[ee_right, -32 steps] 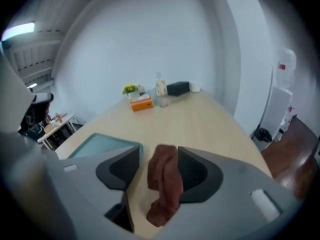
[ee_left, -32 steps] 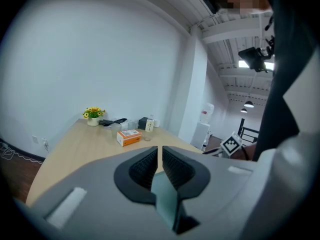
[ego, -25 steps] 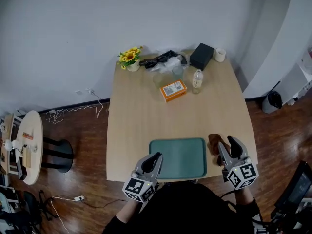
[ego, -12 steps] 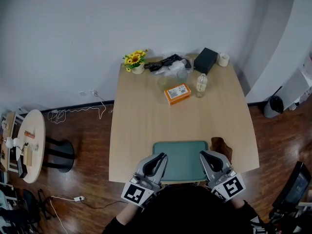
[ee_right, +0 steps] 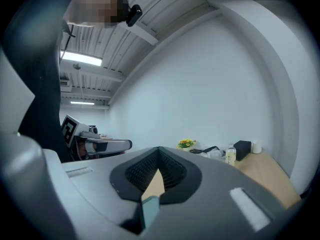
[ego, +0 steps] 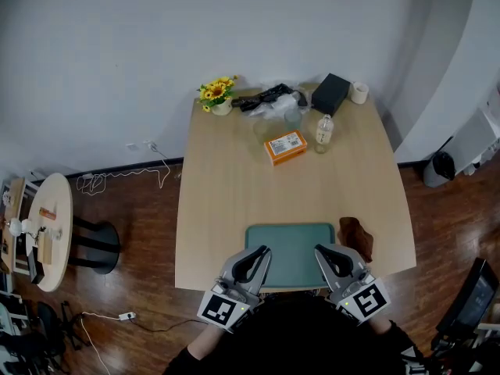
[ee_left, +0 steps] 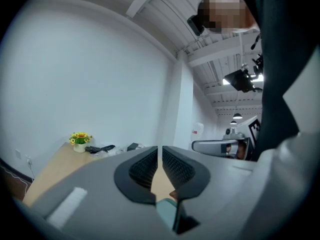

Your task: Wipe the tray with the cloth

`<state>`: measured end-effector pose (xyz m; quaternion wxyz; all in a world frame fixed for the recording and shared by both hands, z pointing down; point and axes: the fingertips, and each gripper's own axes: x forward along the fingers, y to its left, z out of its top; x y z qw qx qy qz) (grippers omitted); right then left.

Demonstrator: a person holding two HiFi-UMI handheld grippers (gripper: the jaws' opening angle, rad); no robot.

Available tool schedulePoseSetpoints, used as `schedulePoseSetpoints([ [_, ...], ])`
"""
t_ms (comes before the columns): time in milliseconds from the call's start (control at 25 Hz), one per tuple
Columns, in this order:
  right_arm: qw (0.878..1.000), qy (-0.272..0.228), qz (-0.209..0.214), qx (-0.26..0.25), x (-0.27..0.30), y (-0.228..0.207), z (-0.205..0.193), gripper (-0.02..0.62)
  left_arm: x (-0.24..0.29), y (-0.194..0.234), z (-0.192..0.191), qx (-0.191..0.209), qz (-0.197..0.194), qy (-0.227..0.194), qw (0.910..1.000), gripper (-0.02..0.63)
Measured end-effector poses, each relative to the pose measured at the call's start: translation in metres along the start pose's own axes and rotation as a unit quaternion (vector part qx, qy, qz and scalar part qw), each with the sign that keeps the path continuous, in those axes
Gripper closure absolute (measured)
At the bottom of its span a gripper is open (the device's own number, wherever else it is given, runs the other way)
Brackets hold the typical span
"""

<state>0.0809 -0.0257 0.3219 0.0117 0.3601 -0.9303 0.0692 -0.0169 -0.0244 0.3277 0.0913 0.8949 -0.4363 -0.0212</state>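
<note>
Right claw (ego: 322,250) has left the brown cloth (ego: 355,237), just snapped closed on nothing at the green tray (ego: 291,244); left claw (ego: 262,250) closed, empty too.

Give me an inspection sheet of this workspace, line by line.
Surface: light wooden table.
Job's things: green tray at the near edge; brown cloth on the table just right of it, not held.
Clutter: flower pot, black box, cup, bottle and orange box at the far end.
Tools: left tool and right tool both shut, empty, at the tray's near corners.
Cables: white cable on the floor by the wall.
Surroundings: round side table and black stool at left.
</note>
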Motion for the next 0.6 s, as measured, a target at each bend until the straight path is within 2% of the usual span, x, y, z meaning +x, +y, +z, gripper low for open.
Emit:
schedulePoseSetpoints([
  [600, 1.000, 0.004, 0.005, -0.001, 0.0002, 0.0039, 0.0006, 0.595, -0.0020, -0.0023, 0.0007, -0.001, -0.002, 0.000, 1.0000, 0.597],
])
